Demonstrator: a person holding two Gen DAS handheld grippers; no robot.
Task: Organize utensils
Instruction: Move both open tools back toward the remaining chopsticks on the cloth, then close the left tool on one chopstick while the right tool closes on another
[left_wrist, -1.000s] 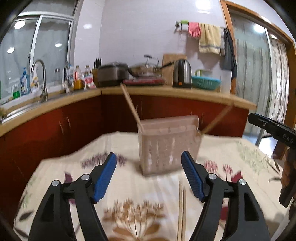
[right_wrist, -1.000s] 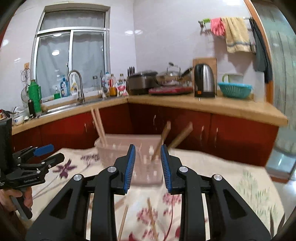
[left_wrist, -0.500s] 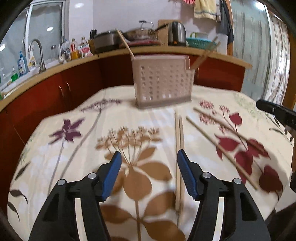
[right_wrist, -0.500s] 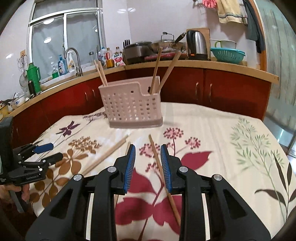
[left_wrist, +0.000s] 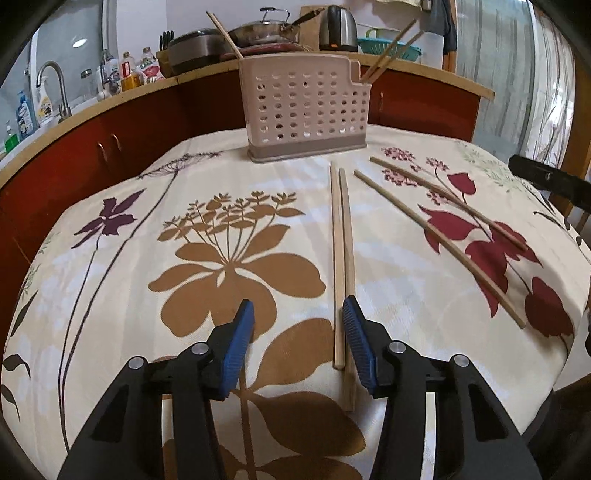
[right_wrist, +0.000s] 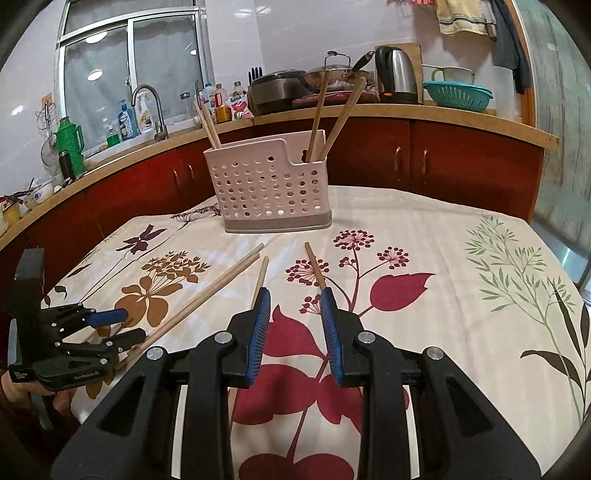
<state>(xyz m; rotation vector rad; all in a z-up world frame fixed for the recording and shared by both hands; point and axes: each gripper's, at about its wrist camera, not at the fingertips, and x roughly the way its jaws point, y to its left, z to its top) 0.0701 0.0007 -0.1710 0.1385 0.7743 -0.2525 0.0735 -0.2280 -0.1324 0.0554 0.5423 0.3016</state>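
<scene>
A pink perforated utensil holder (left_wrist: 306, 107) (right_wrist: 271, 184) stands at the far side of the floral tablecloth, with several wooden chopsticks upright in it. A pair of chopsticks (left_wrist: 341, 254) (right_wrist: 207, 299) lies side by side on the cloth. Two more chopsticks (left_wrist: 439, 236) (right_wrist: 314, 266) lie apart to the right. My left gripper (left_wrist: 297, 325) is open and empty, low over the near end of the pair; it also shows in the right wrist view (right_wrist: 110, 326). My right gripper (right_wrist: 293, 314) is open and empty, above the two separate chopsticks.
The table (right_wrist: 461, 258) drops off at its rounded edges. Behind it runs a red-cabinet counter (right_wrist: 443, 147) with a sink, bottles, pots, a kettle (right_wrist: 397, 75) and a teal basket. A window is at the back left.
Both grippers have drawn back and dropped low over the table's near side, so the holder looks farther off. The right gripper's jaws have opened wider. The chopsticks on the cloth have not moved.
</scene>
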